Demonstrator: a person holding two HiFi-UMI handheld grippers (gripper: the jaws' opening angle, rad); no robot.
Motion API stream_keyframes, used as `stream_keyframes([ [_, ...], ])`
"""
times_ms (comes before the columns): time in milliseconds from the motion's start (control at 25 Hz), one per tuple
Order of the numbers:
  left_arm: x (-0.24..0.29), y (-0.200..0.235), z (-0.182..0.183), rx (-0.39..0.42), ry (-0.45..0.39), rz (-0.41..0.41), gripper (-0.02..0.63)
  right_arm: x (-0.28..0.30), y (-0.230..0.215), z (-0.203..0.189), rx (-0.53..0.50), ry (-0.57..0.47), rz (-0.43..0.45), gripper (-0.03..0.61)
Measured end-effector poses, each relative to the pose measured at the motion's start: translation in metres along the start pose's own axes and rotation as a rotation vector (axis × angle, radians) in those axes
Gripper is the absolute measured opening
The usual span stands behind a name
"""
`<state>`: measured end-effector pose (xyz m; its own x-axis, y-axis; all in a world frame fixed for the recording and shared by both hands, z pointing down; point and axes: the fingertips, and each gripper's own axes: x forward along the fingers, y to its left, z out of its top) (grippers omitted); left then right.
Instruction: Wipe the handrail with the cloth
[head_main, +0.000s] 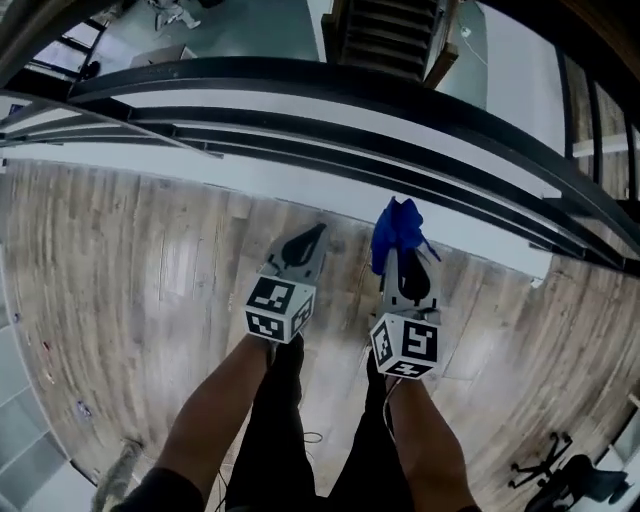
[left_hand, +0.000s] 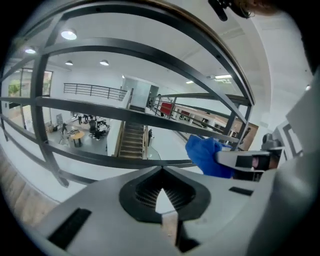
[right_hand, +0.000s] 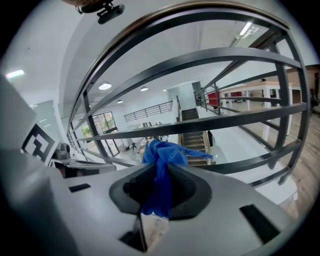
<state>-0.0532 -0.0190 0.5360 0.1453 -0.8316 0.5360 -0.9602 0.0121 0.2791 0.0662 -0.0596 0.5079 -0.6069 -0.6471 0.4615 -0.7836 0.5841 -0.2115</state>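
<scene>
R gripper (head_main: 405, 258) clamps the cloth (head_main: 397, 232), bunched at its tips, short of the handrail (head_main: 300, 75) w/ no contact. L gripper (head_main: 311, 240) is closed & empty beside it. Wiping looks not yet begun; whole rail left.

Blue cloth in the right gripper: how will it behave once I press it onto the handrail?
Probably floppy: the blue cloth bunches in loose folds beyond the right gripper, so it should mould around the handrail. Likely light, since it hangs from a single pinch. It may drag out of the shut jaws, because only a narrow fold looks clamped.
</scene>
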Motion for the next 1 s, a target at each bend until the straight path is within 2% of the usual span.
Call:
stream_keyframes([
  [80,-0.03,0.056,-0.003,-0.029,-0.021,0.063,0.005,0.029,0.057,-0.004,-0.037,0.014,0.074,0.08],
  [200,-0.074,0.14,-0.006,-0.069,-0.042,0.147,0.005,0.069,0.132,-0.011,-0.073,0.028,0.128,0.08],
  [400,-0.153,0.274,-0.018,-0.236,-0.092,0.289,0.005,0.126,0.253,-0.023,-0.16,0.044,0.215,0.08],
  [520,-0.19,0.342,-0.026,-0.201,-0.09,0.37,0.005,0.164,0.315,-0.025,-0.181,0.034,0.247,0.08],
  [600,-0.203,0.375,-0.028,-0.162,-0.09,0.395,0.005,0.192,0.344,-0.026,-0.183,0.037,0.248,0.08],
  [640,-0.205,0.389,-0.028,-0.17,-0.097,0.396,0.005,0.206,0.355,-0.026,-0.192,0.039,0.242,0.08],
  [800,-0.202,0.44,-0.031,-0.334,-0.137,0.376,0.005,0.263,0.387,-0.033,-0.232,0.049,0.216,0.08],
  [840,-0.2,0.45,-0.033,-0.348,-0.134,0.38,0.005,0.275,0.394,-0.036,-0.24,0.055,0.216,0.08],
  [1000,-0.181,0.472,-0.034,-0.25,-0.08,0.377,0.005,0.318,0.415,-0.048,-0.273,0.076,0.212,0.08],
])
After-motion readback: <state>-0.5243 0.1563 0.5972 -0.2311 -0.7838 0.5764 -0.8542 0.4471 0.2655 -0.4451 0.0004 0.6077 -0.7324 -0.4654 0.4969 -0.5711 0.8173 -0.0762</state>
